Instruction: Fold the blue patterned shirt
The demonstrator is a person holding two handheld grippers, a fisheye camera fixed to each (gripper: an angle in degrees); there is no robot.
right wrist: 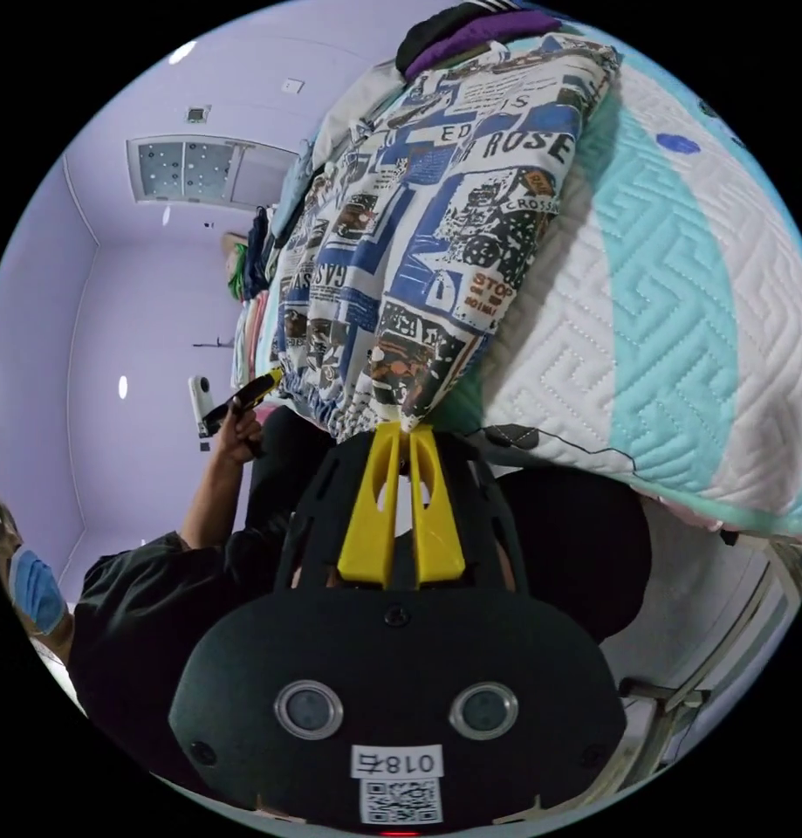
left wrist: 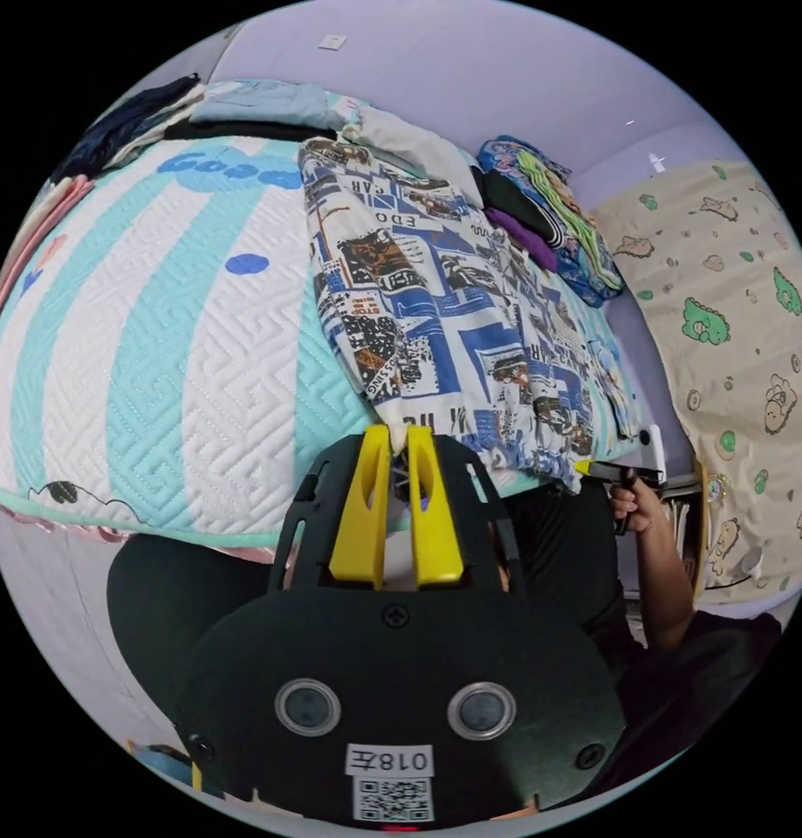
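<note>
The blue, white and black printed cotton shirt lies spread on the teal-and-white quilted bedcover. The left gripper and right gripper each pinch a hem corner at the cover's edge. Judged next: lift both corners, carry them toward the collar.

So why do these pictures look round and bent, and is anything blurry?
Left gripper view: fisheye lens bulges the bed cover; the shirt is sharp, evenly lit. Right gripper view: same curving, rolled sideways; the ceiling light glares a little, and the shirt's print stays crisp.
</note>
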